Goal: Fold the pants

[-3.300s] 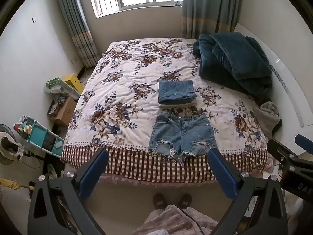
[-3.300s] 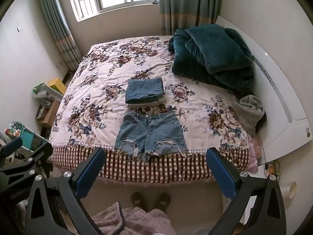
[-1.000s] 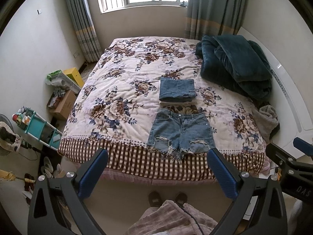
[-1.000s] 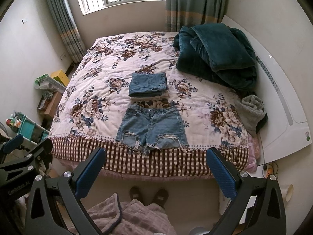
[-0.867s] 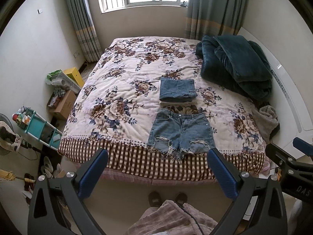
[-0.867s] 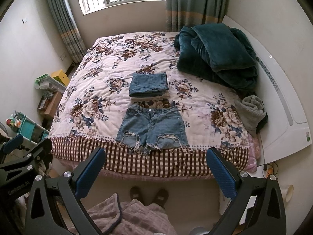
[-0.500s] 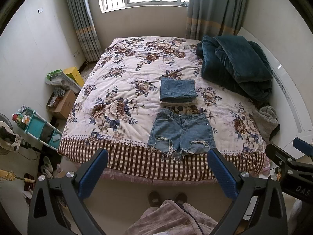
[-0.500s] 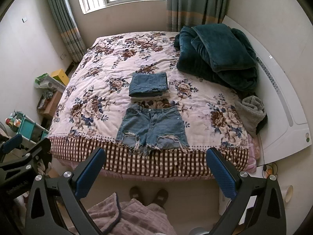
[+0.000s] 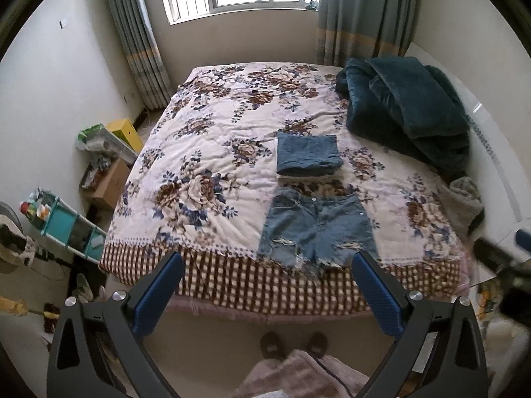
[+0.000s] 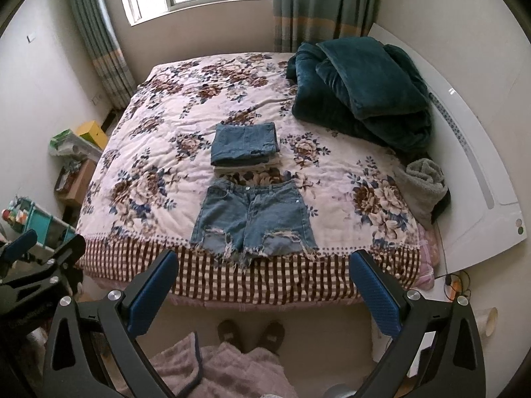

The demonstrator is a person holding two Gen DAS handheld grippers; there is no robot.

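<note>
A pair of frayed denim shorts (image 9: 315, 229) (image 10: 254, 220) lies flat, waistband away from me, near the front edge of a bed with a floral quilt (image 9: 205, 165) (image 10: 149, 152). Just beyond them sits a folded stack with denim on top (image 9: 308, 157) (image 10: 245, 147). My left gripper (image 9: 265, 285) is open and empty, held high in front of the bed's foot. My right gripper (image 10: 264, 282) is also open and empty, beside it at the same height. Neither touches the shorts.
A heap of dark teal blankets (image 9: 408, 109) (image 10: 361, 89) fills the bed's far right. A grey towel (image 10: 423, 182) lies at the right edge by the white headboard (image 10: 478, 172). Boxes and a teal shelf (image 9: 66, 225) stand on the floor at left. My feet (image 10: 250, 331) are below.
Both grippers have moved slightly closer to the bed, so the bed and shorts look larger. Nothing on the bed has moved. Both stay open.
</note>
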